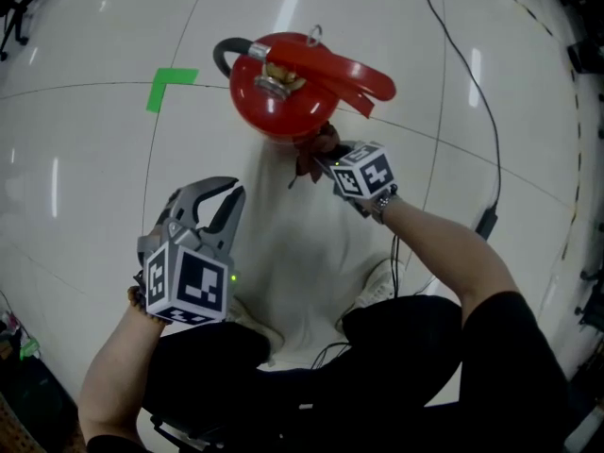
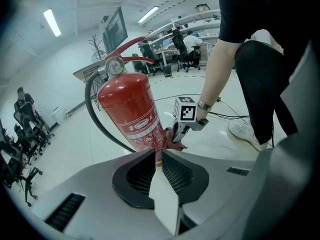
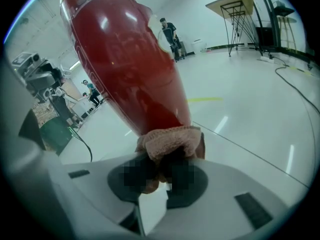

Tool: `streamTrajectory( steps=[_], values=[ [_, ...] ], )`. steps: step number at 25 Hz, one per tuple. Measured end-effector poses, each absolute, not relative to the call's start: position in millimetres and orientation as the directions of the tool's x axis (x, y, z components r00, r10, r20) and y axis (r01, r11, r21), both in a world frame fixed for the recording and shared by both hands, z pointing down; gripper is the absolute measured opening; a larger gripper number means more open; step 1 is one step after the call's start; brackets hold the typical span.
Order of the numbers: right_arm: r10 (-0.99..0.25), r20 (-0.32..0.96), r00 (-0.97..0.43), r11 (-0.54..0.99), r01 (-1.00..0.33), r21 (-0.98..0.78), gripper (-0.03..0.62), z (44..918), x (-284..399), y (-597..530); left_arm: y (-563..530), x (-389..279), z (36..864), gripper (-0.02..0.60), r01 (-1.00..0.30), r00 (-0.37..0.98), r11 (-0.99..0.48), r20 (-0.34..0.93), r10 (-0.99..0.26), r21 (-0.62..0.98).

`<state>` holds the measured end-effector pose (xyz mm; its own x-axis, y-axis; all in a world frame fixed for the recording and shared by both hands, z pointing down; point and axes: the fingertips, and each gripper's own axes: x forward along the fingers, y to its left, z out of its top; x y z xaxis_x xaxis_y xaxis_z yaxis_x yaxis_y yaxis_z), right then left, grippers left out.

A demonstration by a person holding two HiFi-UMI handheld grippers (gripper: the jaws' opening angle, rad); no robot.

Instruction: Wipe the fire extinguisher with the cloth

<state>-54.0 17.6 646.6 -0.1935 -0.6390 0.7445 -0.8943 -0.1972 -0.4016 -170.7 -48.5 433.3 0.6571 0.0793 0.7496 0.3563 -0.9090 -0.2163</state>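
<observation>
Standing upright on a glossy white floor [image 1: 85, 187], the extinguisher [image 1: 283, 92] is a smooth red metal cylinder with a domed shoulder. It has a round gauge [image 2: 114, 65] at the neck, a curved red lever on top and a black rubber hose [image 2: 92, 109] looping down one side. The right gripper [image 3: 160, 171] is clamped on the cloth [image 3: 170, 140], a soft brownish-pink piece with a nubby, towel-like weave. The cloth is bunched into a thick wad that bulges out past the jaws. The wad presses against the lower curve of the cylinder, near its base, on the side facing the person. The left gripper [image 2: 159, 156] is held off to the side, apart from the extinguisher. Its black mesh-textured pads are drawn together to a thin slit with nothing between them. An L-shaped strip of green tape [image 1: 168, 85] lies flat on the floor beside the extinguisher, and a thin black cable [image 1: 462, 74] trails across the floor on the other side.
</observation>
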Motion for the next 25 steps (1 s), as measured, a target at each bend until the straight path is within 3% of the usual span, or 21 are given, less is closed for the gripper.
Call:
streamTrajectory(
  steps=[16,25],
  values=[
    [-0.71,0.662,-0.24,-0.071,-0.911,-0.406,0.077,584.9,-63.5,34.1,-22.7,-156.5,430.0,0.038,0.373,0.678,-0.919,0.713,0.179,-0.124],
    [-0.762,0.521,-0.385,0.192,-0.902,-0.386,0.077,483.3,-118.3,37.6,-16.1,-160.3,409.8,0.038,0.414,0.706,-0.907,0.657,0.265,-0.078]
  ],
)
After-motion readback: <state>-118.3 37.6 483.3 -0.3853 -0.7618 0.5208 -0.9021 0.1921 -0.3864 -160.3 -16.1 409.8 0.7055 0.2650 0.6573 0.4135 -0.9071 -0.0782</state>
